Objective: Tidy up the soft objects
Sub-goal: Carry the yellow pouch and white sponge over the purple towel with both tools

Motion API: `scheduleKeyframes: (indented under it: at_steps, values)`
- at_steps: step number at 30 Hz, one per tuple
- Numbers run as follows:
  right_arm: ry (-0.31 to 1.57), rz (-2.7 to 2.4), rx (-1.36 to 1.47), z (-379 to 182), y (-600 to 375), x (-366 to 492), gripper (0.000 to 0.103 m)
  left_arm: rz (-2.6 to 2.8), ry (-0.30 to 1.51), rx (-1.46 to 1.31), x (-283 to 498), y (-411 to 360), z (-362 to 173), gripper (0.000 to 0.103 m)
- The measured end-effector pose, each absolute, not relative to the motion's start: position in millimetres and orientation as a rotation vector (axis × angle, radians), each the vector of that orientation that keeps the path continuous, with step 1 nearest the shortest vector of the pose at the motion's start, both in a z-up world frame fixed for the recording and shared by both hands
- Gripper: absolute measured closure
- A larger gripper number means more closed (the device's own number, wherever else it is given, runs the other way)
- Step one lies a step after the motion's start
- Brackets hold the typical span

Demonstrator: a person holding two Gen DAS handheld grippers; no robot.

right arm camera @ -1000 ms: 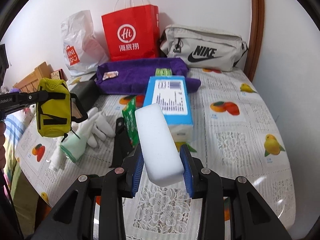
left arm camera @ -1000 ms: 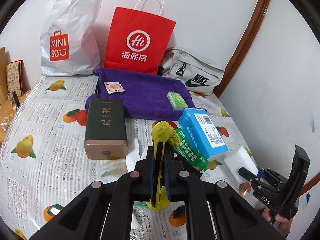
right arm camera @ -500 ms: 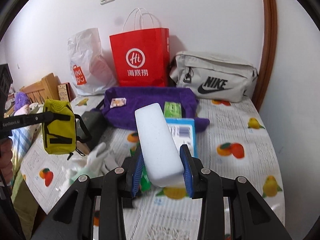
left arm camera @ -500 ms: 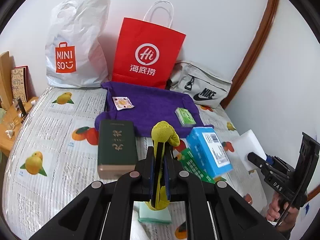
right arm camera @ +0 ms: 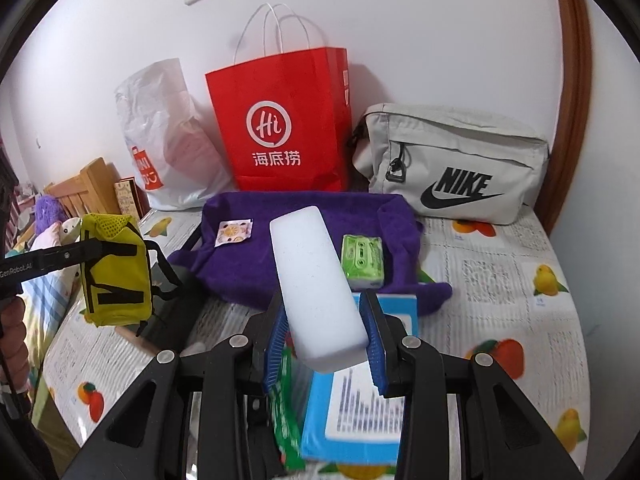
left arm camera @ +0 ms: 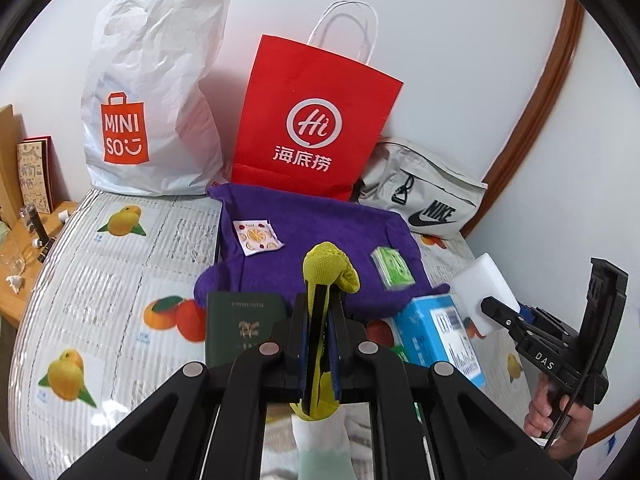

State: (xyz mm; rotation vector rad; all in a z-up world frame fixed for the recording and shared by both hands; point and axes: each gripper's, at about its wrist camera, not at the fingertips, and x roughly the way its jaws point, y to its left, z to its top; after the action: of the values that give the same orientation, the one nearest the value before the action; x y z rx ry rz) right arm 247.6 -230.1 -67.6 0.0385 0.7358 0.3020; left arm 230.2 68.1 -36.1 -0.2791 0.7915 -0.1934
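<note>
My left gripper (left arm camera: 320,312) is shut on a yellow mesh pouch (left arm camera: 330,266) and holds it above the table; the pouch also shows in the right wrist view (right arm camera: 114,270) at the left. My right gripper (right arm camera: 324,328) is shut on a white sponge block (right arm camera: 312,284), held in the air; the block also shows in the left wrist view (left arm camera: 482,292) at the right. A purple towel (left arm camera: 320,236) lies spread on the table ahead, with a small printed sachet (left arm camera: 258,237) and a green tissue pack (left arm camera: 393,269) on it.
A white Miniso bag (left arm camera: 152,92), a red paper bag (left arm camera: 316,120) and a grey Nike bag (left arm camera: 424,200) stand along the wall. A dark green box (left arm camera: 240,328), a blue box (left arm camera: 440,336), a green packet (right arm camera: 286,412) and a white glove (left arm camera: 324,440) lie below the grippers.
Both grippers have risen and moved forward toward the purple towel, each still holding its object. The table items now sit lower in both views.
</note>
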Motion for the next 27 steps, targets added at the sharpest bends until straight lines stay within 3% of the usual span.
scheduleKeyframes:
  at_steps: [27]
  values:
    - [0.834, 0.272, -0.057, -116.0, -222.2, 415.4, 0.067, -0.216, 0.885, -0.295, 367.5, 64.6, -80.2, 0.094]
